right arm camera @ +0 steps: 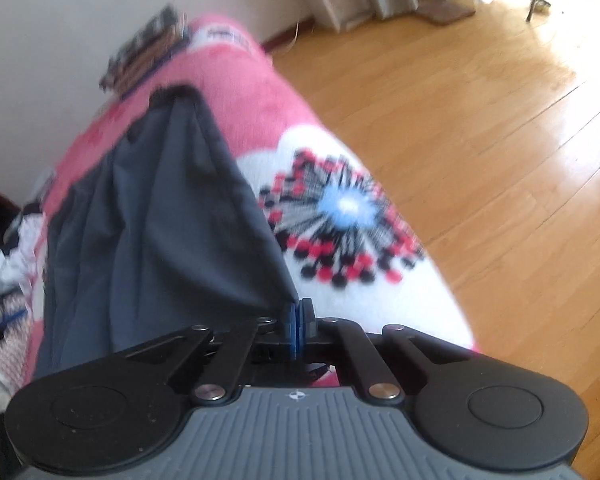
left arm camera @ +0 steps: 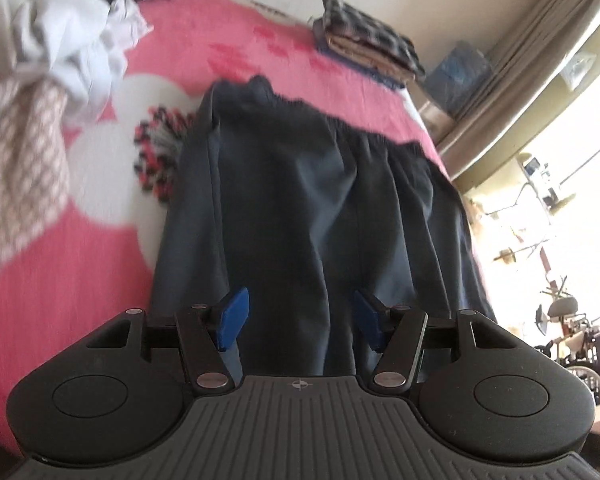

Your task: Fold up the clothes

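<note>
Dark navy trousers (left arm camera: 308, 200) lie creased along the pink bedspread (left arm camera: 60, 272). Right gripper (right arm camera: 297, 322) pinches their corner near the bed's edge; left gripper (left arm camera: 300, 320) hangs wide, empty. Only the left view shows the unfolded pile (left arm camera: 48, 48)

Left gripper (left arm camera: 300, 322) fingers apart, angled down, right gripper (right arm camera: 299, 322) fingers pressed together

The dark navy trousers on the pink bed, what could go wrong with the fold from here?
1. The right gripper pinches only the very edge of the dark navy trousers; the thin fabric could slip out when pulled.
2. The left gripper has its jaws open above the cloth, so one side is loose and the fold may go crooked.
3. The trousers lie near the edge of the pink patterned blanket; a strong tug could drag them toward the wooden floor.
</note>
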`<state>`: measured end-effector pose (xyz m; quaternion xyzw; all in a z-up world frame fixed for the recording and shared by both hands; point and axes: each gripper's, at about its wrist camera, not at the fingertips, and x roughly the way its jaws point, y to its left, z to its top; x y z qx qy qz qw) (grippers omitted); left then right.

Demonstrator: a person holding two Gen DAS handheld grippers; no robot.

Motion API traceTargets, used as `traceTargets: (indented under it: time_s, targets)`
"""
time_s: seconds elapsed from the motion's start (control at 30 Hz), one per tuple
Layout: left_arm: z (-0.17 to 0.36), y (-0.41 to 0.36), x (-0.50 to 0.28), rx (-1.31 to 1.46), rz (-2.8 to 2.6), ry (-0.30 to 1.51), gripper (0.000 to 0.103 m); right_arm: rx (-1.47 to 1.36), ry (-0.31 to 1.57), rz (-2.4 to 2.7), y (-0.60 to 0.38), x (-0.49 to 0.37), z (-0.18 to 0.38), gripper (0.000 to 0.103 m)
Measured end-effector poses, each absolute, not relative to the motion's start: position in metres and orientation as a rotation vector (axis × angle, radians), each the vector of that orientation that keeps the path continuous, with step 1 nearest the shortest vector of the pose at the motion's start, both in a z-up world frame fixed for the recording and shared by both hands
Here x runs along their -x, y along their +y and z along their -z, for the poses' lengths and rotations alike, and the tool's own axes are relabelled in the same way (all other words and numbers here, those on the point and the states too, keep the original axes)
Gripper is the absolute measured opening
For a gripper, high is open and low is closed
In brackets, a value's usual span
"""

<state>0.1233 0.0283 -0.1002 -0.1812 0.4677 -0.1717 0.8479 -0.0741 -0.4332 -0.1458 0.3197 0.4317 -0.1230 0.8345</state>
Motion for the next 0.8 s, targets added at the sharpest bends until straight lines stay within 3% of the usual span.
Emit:
traceTargets:
  time_s: [0.4,0.6,0.8]
  targets:
    - [0.1,-0.003,-0.064,0.26,0.705,1.055,0.058,-0.763,0.844,0.428,-0.47,0.081,0.169,0.001]
    - [0.122,-0.037,-0.034,0.177,0.89,1.153,0.058,-0.764,0.781,0.478,-0.461,0.092,0.146,0.014]
    - [0.142,-0.078,-0.014,0.07,0.992,1.099,0.058,-0.741,0.68,0.37,-0.437,0.119,0.088,0.032]
